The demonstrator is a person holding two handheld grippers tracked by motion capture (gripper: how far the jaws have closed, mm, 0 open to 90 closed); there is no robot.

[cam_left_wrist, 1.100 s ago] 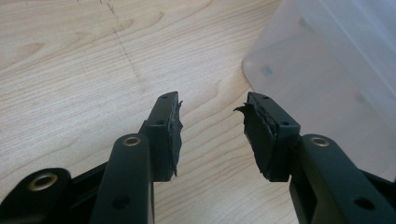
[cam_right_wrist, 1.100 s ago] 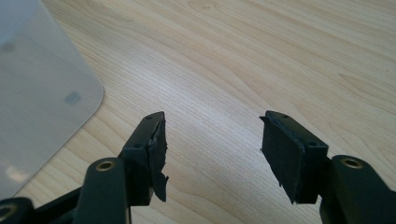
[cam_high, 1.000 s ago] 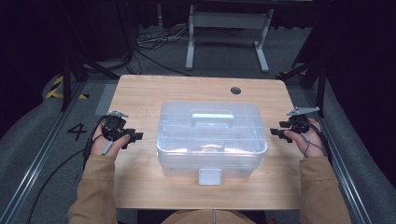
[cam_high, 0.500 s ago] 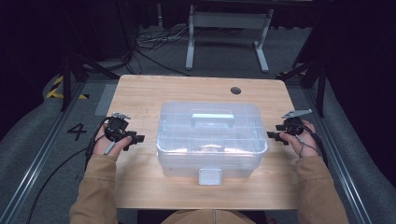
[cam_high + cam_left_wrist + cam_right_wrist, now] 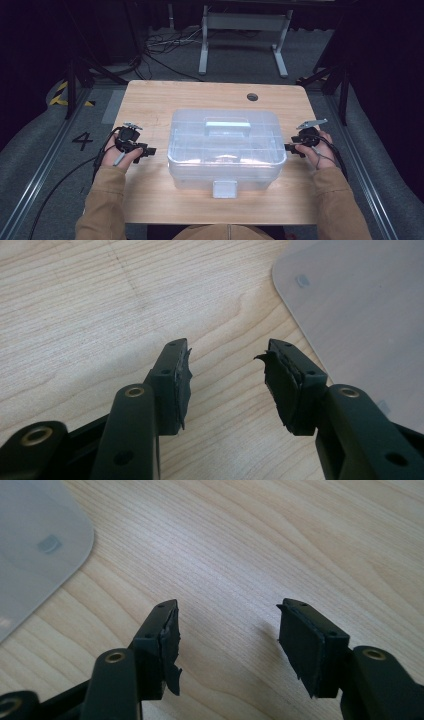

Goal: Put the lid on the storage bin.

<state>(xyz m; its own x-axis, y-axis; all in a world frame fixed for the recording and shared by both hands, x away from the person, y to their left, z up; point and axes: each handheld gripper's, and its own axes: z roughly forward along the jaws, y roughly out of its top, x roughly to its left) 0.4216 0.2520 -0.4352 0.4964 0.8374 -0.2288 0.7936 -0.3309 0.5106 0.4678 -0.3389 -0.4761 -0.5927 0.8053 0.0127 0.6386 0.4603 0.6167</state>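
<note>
Lidded box [image 5: 225, 147] sits mid-desk [image 5: 150, 102], its handle [image 5: 228, 123] on top of the lid and its latch [image 5: 224, 189] on the near wall facing the person. Left gripper [image 5: 148, 150] lies on the desk left of the box, just beside its left wall, jaws apart with bare desk between them; right gripper [image 5: 288, 148] is right of the box, near its right wall, likewise over bare desk. Cable hole [image 5: 252, 96] is in the desk behind the box, toward the right; a stand [image 5: 242, 35] is on the floor beyond the far edge.
</note>
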